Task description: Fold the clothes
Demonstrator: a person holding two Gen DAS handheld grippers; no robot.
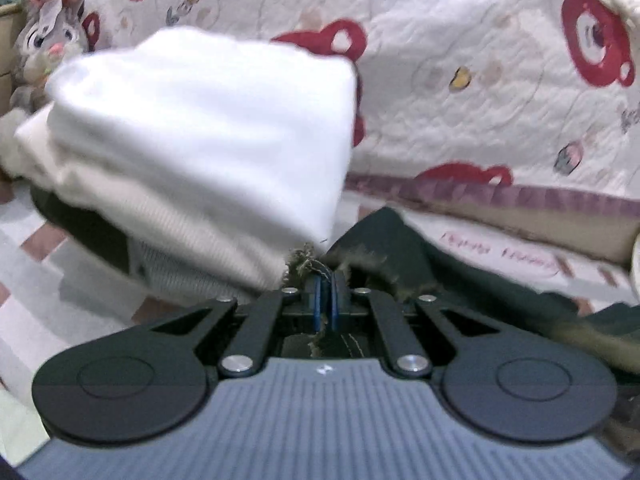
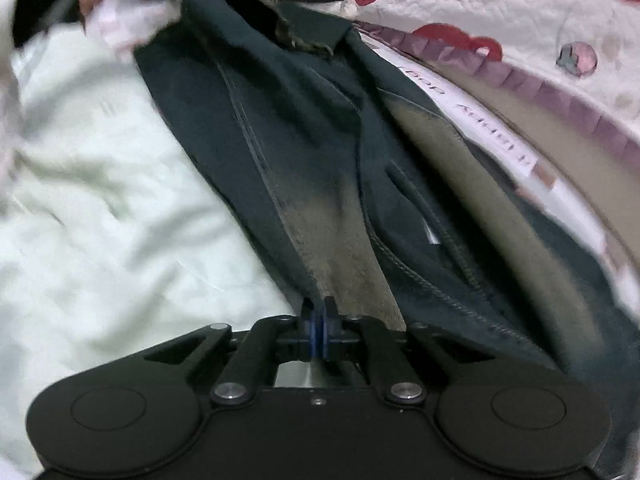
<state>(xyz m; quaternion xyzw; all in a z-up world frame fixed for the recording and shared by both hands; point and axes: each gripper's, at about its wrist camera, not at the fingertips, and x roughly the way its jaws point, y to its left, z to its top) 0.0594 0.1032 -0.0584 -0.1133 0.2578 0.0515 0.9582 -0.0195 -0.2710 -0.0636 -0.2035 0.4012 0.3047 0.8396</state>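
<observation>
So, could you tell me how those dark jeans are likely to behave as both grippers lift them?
The dark jeans will likely sag between the left gripper and the right gripper, as they already drape in folds. The frayed hem may slip.

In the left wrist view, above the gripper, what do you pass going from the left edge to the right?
Plush rabbit toy → stack of folded white clothes → frayed dark jeans pinched in the left gripper → patterned quilt.

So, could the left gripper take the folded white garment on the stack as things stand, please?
Probably not yet: the left gripper is shut on the dark jeans' frayed hem. The white garment lies uncovered just ahead, so it must let go first.
</observation>
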